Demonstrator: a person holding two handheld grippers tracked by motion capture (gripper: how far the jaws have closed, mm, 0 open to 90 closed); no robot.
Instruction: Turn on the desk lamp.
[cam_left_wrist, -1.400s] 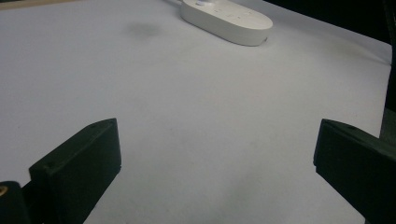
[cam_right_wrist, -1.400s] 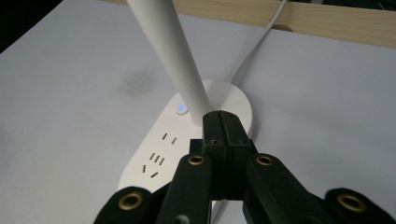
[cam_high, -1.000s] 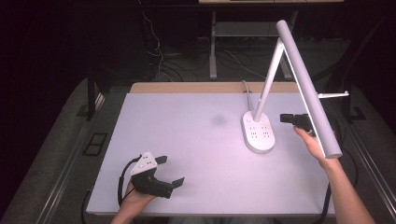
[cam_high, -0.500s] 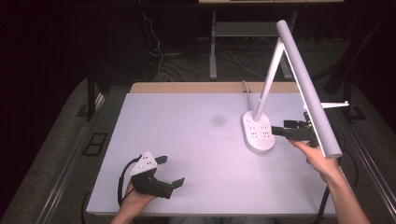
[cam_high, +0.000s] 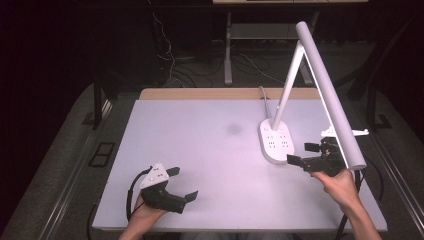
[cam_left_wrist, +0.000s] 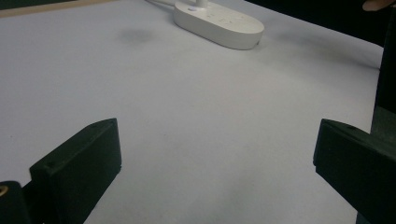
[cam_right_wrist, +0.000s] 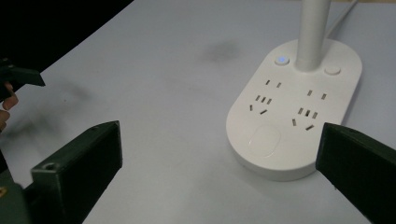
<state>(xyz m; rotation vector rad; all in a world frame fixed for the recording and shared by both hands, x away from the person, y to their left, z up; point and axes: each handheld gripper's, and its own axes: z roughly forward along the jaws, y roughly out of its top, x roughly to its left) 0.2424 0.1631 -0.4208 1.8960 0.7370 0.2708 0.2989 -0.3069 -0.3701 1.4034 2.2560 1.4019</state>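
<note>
Pale lavender-white tabletop (cam_high: 210, 150) carries a tall white desk lamp (cam_high: 320, 85) whose oval socket-studded base (cam_high: 276, 141) sits toward its far right, the right gripper (cam_high: 306, 154) spread wide just beside that base, the left gripper (cam_high: 181, 184) gaping near the front edge.

Table (cam_high: 215, 150) evenly bright under overhead light, surroundings black; high view soft, slightly grainy

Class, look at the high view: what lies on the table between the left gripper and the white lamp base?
Nothing solid. Between the left gripper and the lamp base the table is bare, apart from a faint dark smudge. The left gripper view shows the same.
</note>
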